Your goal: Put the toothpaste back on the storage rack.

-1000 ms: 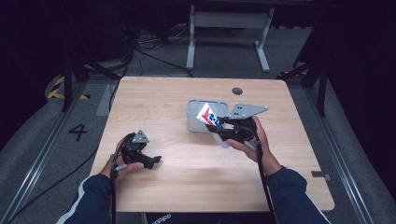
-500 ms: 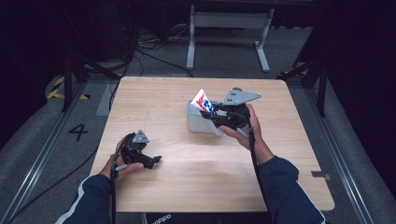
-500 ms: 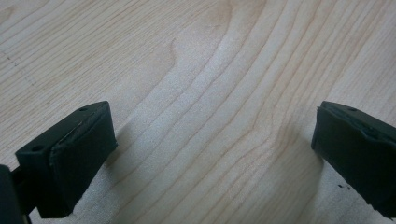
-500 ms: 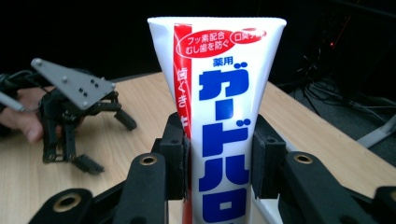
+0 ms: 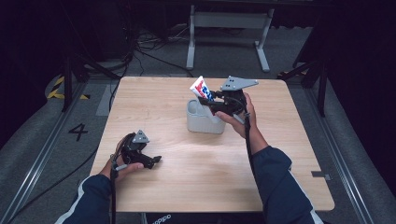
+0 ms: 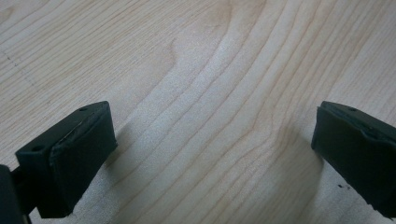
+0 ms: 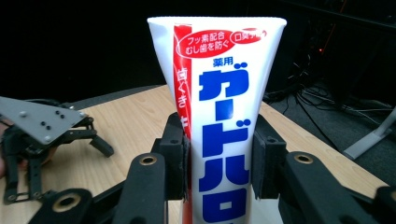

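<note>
A white toothpaste tube point(image 7: 219, 116) with blue and red print stands upright between my right gripper's point(image 7: 218, 156) pads, which are shut on its middle. From above, the tube point(image 5: 201, 88) pokes out over a grey cup-like holder point(image 5: 204, 122) at the table's middle, and my right gripper point(image 5: 208, 101) holds it just above the holder's rim. Near the front left of the wooden table point(image 5: 289, 163) rests my left gripper point(image 5: 150, 161), open. Its two black pads point(image 6: 77, 149) stand wide apart over bare wood with nothing between them.
A grey metal stand point(image 5: 229, 28) and cables lie on the floor behind the table. A yellow-black marker and the number 4 point(image 5: 78, 131) mark the floor at left. The left gripper point(image 7: 42, 140) appears far off in the right gripper view.
My right gripper has swung the tube from lying low and sideways to upright over the grey holder, moving toward the table's middle. The holder now stands upright. My left gripper has stayed put.
</note>
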{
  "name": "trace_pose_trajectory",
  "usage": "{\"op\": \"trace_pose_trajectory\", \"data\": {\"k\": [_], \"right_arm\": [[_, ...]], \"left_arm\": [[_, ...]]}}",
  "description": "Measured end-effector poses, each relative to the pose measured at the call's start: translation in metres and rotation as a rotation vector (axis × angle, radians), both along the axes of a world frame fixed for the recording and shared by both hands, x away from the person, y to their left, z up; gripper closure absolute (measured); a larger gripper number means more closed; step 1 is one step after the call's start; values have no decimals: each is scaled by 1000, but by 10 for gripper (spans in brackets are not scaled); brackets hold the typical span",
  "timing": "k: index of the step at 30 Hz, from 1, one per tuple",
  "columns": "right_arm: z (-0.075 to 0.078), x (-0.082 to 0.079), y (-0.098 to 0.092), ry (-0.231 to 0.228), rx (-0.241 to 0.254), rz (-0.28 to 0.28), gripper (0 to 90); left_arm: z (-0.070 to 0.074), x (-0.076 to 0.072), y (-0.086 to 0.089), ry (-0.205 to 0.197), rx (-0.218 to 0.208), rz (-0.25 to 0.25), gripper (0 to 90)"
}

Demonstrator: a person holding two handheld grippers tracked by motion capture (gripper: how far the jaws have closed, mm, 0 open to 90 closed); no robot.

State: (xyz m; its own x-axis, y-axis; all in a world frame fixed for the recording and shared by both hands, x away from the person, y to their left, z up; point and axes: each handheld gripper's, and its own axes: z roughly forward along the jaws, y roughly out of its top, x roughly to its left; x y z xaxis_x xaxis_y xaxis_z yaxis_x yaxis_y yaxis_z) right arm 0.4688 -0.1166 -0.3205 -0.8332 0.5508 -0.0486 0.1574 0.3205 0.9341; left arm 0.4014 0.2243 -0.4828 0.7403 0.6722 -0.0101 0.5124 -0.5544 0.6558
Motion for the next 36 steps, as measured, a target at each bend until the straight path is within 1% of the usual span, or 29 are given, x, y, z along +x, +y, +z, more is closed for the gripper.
{"op": "trace_pose_trajectory", "data": {"k": [4, 7, 10, 15, 20, 23, 25, 34, 36], "right_arm": [[-3, 9, 1, 9, 13, -1, 642], [-4, 14, 2, 3, 15, -1, 642], [-4, 21, 2, 9, 26, -7, 641], [-6, 29, 5, 13, 23, -9, 640], [-12, 40, 8, 9, 0, -9, 637], [-14, 42, 10, 6, -15, -12, 637], [-17, 47, 10, 15, -18, -16, 636], [-20, 55, 11, 24, -29, -26, 635], [-22, 57, 10, 31, -23, -29, 634]], "left_arm": [[0, 0, 0, 0, 1, 0, 1], [0, 0, 0, 0, 1, -1, 1], [0, 0, 0, 0, -1, 1, 1], [0, 0, 0, 1, -1, 1, 1], [0, 0, 0, -4, -5, 4, 1], [0, 0, 0, -5, -4, 4, 1], [0, 0, 0, -4, -4, 4, 1], [0, 0, 0, -5, -3, 3, 1], [0, 0, 0, -6, -3, 3, 1]]}}
